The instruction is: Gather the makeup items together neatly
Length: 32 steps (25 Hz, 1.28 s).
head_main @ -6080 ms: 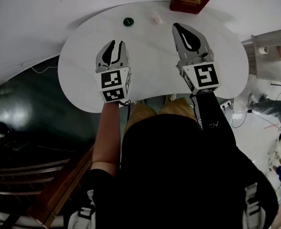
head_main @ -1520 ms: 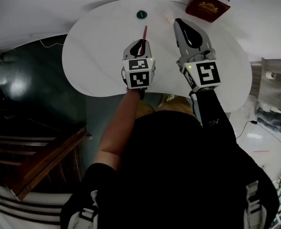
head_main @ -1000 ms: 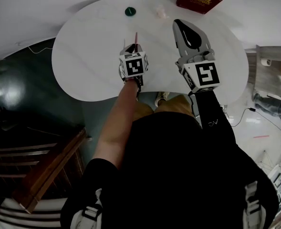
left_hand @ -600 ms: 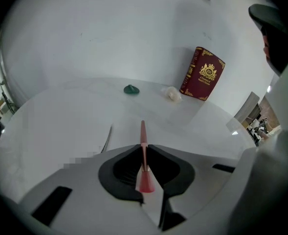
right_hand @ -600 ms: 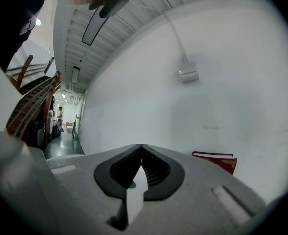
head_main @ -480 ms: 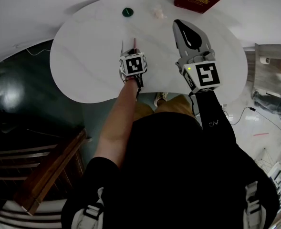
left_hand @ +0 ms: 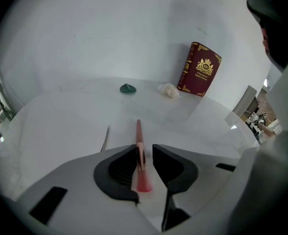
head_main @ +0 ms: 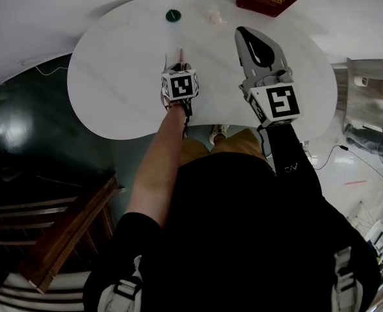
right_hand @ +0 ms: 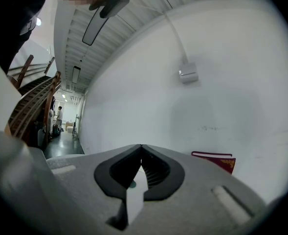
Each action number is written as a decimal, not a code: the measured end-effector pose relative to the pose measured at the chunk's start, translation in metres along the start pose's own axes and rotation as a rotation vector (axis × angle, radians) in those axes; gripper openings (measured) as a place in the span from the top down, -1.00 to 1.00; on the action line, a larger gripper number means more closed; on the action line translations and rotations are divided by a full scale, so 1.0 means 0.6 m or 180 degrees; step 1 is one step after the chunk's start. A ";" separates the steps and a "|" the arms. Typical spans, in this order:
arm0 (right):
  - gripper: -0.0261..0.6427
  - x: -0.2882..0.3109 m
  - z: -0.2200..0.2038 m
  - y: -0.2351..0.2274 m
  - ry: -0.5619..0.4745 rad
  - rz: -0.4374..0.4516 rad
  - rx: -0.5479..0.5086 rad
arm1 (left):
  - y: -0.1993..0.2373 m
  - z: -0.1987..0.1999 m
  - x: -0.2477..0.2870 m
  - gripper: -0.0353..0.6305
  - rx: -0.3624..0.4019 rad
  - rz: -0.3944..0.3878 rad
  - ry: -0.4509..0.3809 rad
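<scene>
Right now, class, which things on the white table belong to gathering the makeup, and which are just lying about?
Belong to the job:
slim red-pink makeup stick
small dark-green round piece, probably makeup
pale soft lump, probably makeup

Just lying about:
dark red hardback book with gold crest, standing upright

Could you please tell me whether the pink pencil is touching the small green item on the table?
Apart. The left gripper view shows a wide stretch of bare white table between the pink pencil and the green item farther back.

A white rounded table (head_main: pixel 113 77) fills the upper centre, set against a plain white wall (left_hand: pixel 109 33). Dark glossy floor (head_main: pixel 28 142) lies at left, with wooden stair rails (head_main: pixel 74 233) at lower left.
</scene>
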State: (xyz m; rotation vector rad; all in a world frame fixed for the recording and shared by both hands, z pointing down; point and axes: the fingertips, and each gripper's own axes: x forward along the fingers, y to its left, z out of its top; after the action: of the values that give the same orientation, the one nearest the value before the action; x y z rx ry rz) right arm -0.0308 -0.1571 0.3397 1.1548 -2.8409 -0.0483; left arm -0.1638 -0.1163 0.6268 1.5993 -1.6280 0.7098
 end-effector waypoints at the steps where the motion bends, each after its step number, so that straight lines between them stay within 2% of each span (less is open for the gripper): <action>1: 0.91 -0.001 -0.001 -0.001 0.0002 -0.0006 0.0001 | -0.002 -0.003 0.001 0.55 0.0013 -0.0010 0.0011; 5: 0.91 -0.004 0.004 0.002 -0.0017 0.0002 -0.0003 | -0.003 0.001 -0.007 0.51 0.0038 0.0007 -0.0074; 10: 0.91 -0.006 0.008 -0.002 -0.0058 0.0012 0.0024 | -0.001 0.048 -0.046 0.51 0.0199 0.0063 -0.0425; 12: 0.91 -0.007 0.013 -0.001 -0.0087 0.0026 0.0028 | -0.004 0.081 -0.078 0.51 0.0279 0.0092 -0.0678; 19: 0.91 -0.003 0.039 -0.001 -0.0232 0.0119 0.0002 | -0.037 0.218 -0.235 0.51 0.0774 0.0264 -0.1819; 25: 0.91 -0.003 0.062 -0.003 -0.0347 0.0196 -0.0080 | -0.066 0.284 -0.355 0.52 0.1071 0.0477 -0.2475; 27: 0.91 -0.005 0.071 -0.003 -0.0386 0.0217 -0.0097 | -0.066 0.294 -0.388 0.55 0.1034 0.0527 -0.2635; 29: 0.91 -0.005 0.076 -0.007 -0.0417 0.0230 -0.0104 | -0.065 0.300 -0.405 0.56 0.0828 0.0483 -0.2728; 32: 0.91 -0.007 0.070 -0.009 -0.0393 0.0247 -0.0100 | -0.069 0.298 -0.399 0.56 0.0691 0.0427 -0.2689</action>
State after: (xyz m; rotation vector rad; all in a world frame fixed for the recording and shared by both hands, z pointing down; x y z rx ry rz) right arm -0.0275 -0.1577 0.2973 1.0703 -2.9775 -0.1648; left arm -0.1551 -0.1235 0.3252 2.1293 -2.3227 0.2711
